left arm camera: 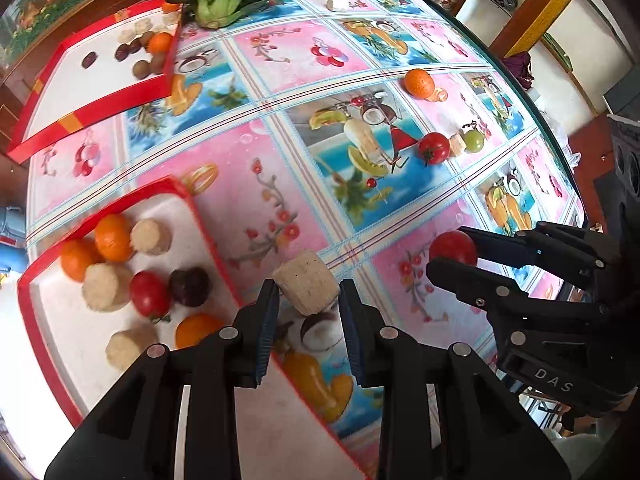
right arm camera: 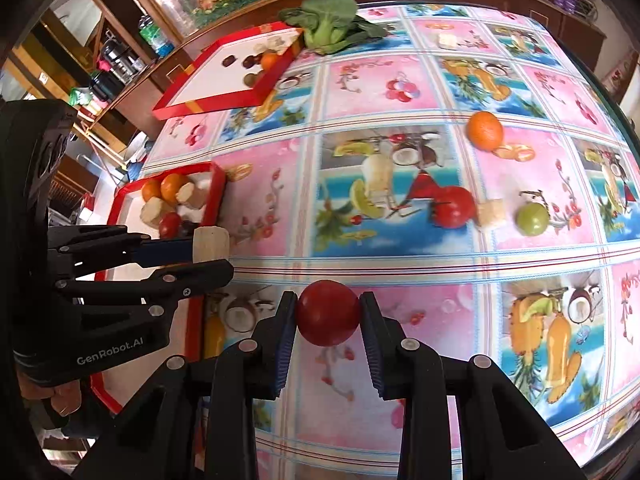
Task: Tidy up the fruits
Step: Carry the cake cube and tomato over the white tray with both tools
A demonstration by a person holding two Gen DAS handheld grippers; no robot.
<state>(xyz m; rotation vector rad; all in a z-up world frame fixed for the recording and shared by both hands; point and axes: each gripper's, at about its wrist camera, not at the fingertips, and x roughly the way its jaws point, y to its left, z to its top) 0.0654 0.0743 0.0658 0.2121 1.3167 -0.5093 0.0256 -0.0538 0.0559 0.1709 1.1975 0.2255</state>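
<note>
Two tongs, left [left arm camera: 308,292] clamping beige chunk [left arm camera: 307,288], right [right arm camera: 328,314] clamping tomato [right arm camera: 328,312]

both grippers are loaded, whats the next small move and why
Probably carry the left gripper, shut on the beige cylinder, sideways over the near red tray and release. The tray lies right beside it and already holds similar pieces; the right gripper with its tomato can follow.

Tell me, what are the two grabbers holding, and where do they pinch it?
The left gripper pinches a pale beige cylinder chunk by its opposite sides. The right gripper squeezes a red tomato across its middle, one pad on each side.
</note>
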